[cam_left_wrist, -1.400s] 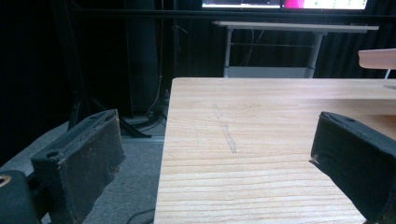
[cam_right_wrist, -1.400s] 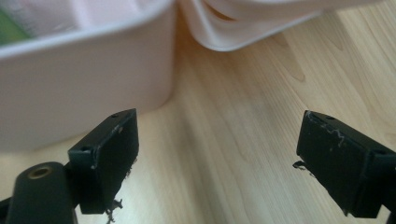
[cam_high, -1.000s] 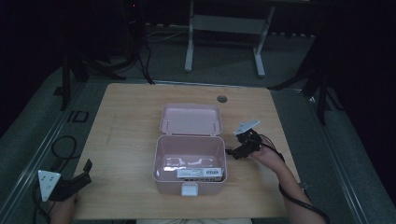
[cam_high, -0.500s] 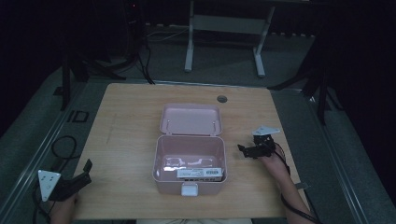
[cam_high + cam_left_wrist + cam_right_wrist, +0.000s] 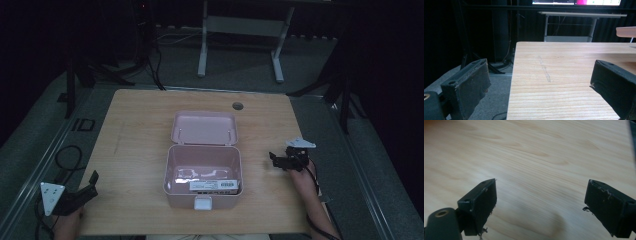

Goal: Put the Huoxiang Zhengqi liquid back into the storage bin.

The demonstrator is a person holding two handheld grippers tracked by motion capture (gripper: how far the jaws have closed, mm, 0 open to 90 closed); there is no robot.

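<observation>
At the table's middle sits a pink box [image 5: 202, 172], rounded at the corners and smooth like moulded plastic, its hinged lid [image 5: 204, 128] thrown back flat toward the far edge. Inside lie a white labelled strip and some clear pieces too small to make out. A pale latch tab juts from its near wall. The table [image 5: 135, 130] is light wood with straight grain and a round hole near its far edge. Right of the box and apart from it, the right gripper [image 5: 280, 161] hangs over bare wood, black jaws spread wide, holding nothing. The left gripper [image 5: 87, 187] rests at the near left corner, jaws likewise wide and empty.
</observation>
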